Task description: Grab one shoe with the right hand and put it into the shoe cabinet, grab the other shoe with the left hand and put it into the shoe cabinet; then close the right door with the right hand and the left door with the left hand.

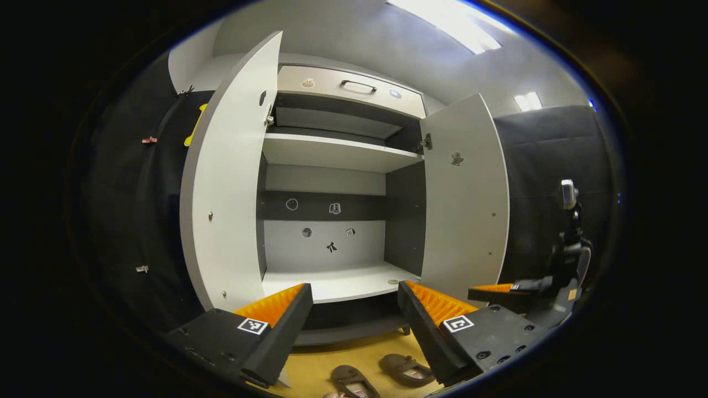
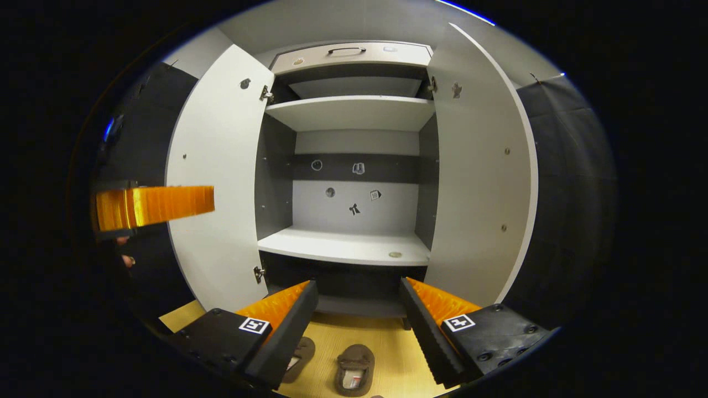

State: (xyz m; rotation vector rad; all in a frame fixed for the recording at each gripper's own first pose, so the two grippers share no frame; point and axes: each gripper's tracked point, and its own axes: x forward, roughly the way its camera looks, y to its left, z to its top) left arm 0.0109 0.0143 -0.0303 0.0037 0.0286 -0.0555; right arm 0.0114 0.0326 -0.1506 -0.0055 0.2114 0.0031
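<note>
Shoes, a dark pair, lie on the yellow floor in front of an open cabinet (image 2: 354, 110). In the right gripper view, one shoe (image 2: 354, 369) sits at about six o'clock, between that gripper's fingers and below them. The other shoe (image 2: 301, 354) lies just beside it toward seven o'clock, partly hidden behind a finger. In the left gripper view the same pair shows low down, at about six o'clock.

Both cabinet doors stand wide open. In the right gripper view the left door (image 2: 218, 182) swings out at nine o'clock and the right door (image 2: 478, 177) at three o'clock. Between them are two pale shelves, with nothing on them but a small round mark. A closed drawer (image 2: 354, 55) with a handle sits at twelve o'clock.

The right gripper (image 2: 357, 318) has its fingers spread wide and holds nothing. It hangs above the shoes and faces into the cabinet. The left gripper (image 1: 354, 320) is likewise spread and holds nothing, and points at the lower shelf. Each gripper also shows in the other's view, farther off to the side.

Judging by this, the task is at its very start: neither shoe is grasped and nothing is stored. The first step is the right hand taking a shoe. That calls for tipping the right gripper down toward six o'clock, lowering it so the fingers straddle the nearer shoe, and then pressing them together on it. The neighbouring shoe lies close, so the fingers should come in clear of it.
</note>
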